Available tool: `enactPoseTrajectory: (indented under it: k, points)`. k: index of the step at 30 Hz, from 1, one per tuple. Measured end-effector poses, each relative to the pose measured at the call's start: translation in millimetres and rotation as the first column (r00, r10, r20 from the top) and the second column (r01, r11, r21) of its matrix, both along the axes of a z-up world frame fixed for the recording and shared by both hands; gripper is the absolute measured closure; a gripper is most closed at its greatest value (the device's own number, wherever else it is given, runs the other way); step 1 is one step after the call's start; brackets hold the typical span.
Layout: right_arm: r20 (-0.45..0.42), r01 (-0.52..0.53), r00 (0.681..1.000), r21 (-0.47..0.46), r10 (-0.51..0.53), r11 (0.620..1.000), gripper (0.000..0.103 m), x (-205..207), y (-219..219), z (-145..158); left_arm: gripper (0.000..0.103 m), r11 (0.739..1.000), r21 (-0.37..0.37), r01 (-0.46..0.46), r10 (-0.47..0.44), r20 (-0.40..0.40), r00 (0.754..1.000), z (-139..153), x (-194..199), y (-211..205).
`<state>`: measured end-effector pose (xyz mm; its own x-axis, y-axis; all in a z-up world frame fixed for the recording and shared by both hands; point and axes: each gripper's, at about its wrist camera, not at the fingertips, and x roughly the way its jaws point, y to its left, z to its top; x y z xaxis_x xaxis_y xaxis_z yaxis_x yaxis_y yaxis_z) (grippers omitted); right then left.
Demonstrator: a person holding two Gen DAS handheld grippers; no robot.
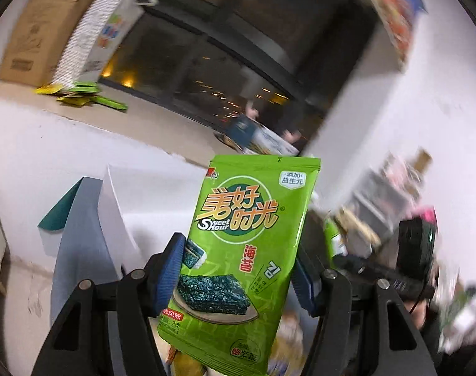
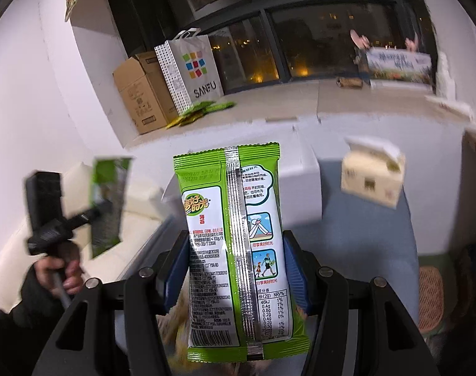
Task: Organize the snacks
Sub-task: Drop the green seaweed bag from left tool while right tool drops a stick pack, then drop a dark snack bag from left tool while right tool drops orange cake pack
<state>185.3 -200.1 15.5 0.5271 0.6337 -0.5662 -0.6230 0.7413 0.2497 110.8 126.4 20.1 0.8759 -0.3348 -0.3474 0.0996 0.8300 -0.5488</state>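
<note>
On the pale window ledge (image 2: 300, 100), a cardboard box (image 2: 140, 94) and a spotted SANFU paper bag (image 2: 191, 69) stand side by side, what they hold hidden, with a loose pile of green and yellow snack packets (image 2: 200, 111) lying at the bag's foot. Nearer the cameras, the right gripper (image 2: 235, 269) and the left gripper (image 1: 238, 269) each clamp a green seaweed packet upright between blue pads, long axis pointing up and away from the fingers: the right-hand packet (image 2: 235, 238) shows its printed back, the left-hand packet (image 1: 247, 244) its front. Both packets ride in mid-air well short of the ledge pile, seemingly the likely destination, and neither hand looks clearly nearer.
</note>
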Motion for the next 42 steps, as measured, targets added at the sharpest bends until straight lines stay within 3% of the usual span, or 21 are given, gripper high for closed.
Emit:
enactPoseTrajectory:
  k: [3,7,12,15,16,17,19,21,25,31,37,42]
  points:
    - [0.008,-0.006,1.000,-0.017,0.006,1.000,0.042,39,26,14,0.036,0.996,-0.068,-0.050,0.047,-0.048,0.998,7,38,8]
    - [-0.026,0.009,1.000,-0.070,-0.011,0.998,0.042,107,62,17,0.036,0.993,-0.043,-0.111,0.106,-0.122,0.987,5,90,8]
    - [-0.080,0.007,0.997,-0.152,-0.020,0.988,0.042,178,100,5,0.035,0.984,-0.028,-0.178,0.165,-0.249,0.954,-18,149,8]
    - [-0.095,-0.005,0.995,-0.156,-0.010,0.988,0.039,200,112,0,0.017,0.979,0.018,-0.202,0.197,-0.318,0.927,-35,167,15]
    - [-0.092,-0.001,0.996,-0.151,-0.013,0.988,0.033,205,114,0,0.000,0.980,0.030,-0.199,0.196,-0.355,0.914,-41,173,16]
    - [-0.092,0.004,0.996,-0.157,-0.019,0.988,0.028,211,118,-1,0.000,0.979,0.031,-0.201,0.199,-0.366,0.909,-43,174,18]
    - [-0.084,0.043,0.995,-0.196,-0.061,0.980,0.005,219,123,-3,0.000,0.979,0.047,-0.197,0.200,-0.373,0.906,-45,170,18]
    - [-0.073,0.060,0.994,-0.194,-0.076,0.979,0.000,220,121,-4,0.000,0.979,0.085,-0.188,0.206,-0.365,0.908,-45,166,16]
    - [-0.095,0.042,0.994,-0.130,-0.054,0.991,0.000,212,108,-1,0.000,0.978,0.134,-0.162,0.198,-0.321,0.926,-32,150,11]
    - [-0.094,0.011,0.995,-0.019,-0.013,1.000,0.000,184,79,16,0.000,0.958,0.244,-0.152,0.195,-0.161,0.968,2,102,-3]
    - [0.016,0.000,1.000,0.099,-0.002,0.995,0.000,122,34,51,0.000,0.952,0.271,-0.142,0.158,-0.040,0.987,26,38,-19]
    - [0.058,-0.039,0.998,0.134,0.031,0.990,0.000,52,-2,58,0.000,0.942,0.327,-0.079,0.099,-0.043,0.994,21,-10,-41]
